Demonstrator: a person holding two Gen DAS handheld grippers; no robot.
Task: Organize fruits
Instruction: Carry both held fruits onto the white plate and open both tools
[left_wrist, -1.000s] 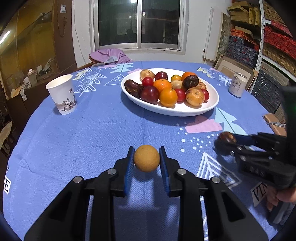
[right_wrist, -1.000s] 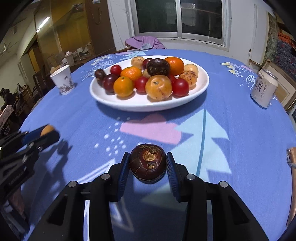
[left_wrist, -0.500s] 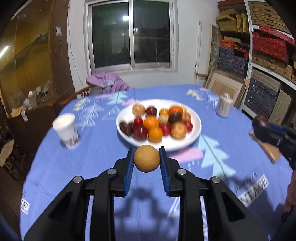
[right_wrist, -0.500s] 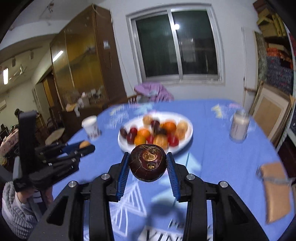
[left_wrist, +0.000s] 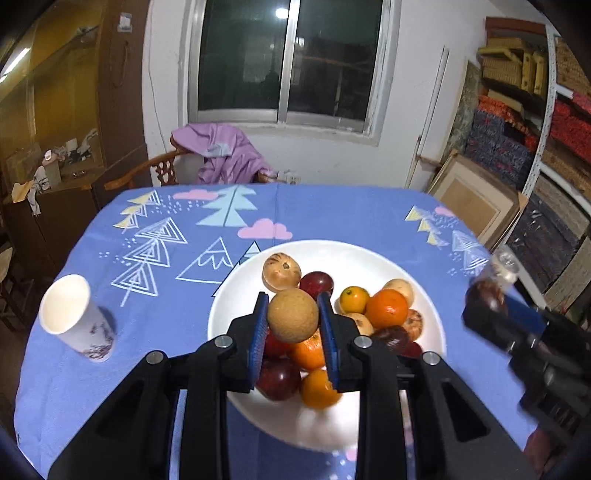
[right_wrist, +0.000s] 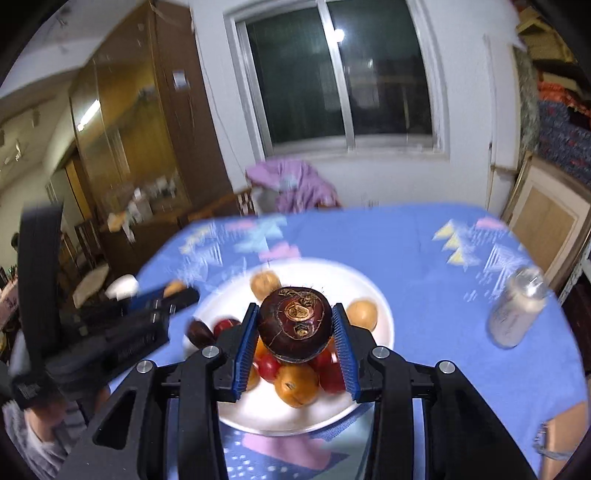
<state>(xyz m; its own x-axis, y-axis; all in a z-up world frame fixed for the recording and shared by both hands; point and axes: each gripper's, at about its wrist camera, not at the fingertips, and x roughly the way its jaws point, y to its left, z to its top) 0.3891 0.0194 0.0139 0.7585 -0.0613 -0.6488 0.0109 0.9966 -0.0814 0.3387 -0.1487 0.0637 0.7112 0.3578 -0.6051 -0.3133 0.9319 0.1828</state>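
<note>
Two grippers: both are hanging over the white oval plate (left_wrist: 424, 273), centre frame.
Left gripper (left_wrist: 293, 323): is clamping a round tan fruit (left_wrist: 293, 315).
Right gripper (right_wrist: 295, 332): is gripping a dark maroon round fruit (right_wrist: 294, 324).
Plate: is holding oranges and red fruits on the blue patterned tablecloth (left_wrist: 332, 210).
Lower left: a white paper cup (left_wrist: 74, 325) is standing.

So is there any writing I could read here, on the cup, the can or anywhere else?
None is readable.
Cup: a printed picture near its base, no legible words.
Can: blurred, markings unreadable.
Paper on the cabinet: too small to read.
</note>
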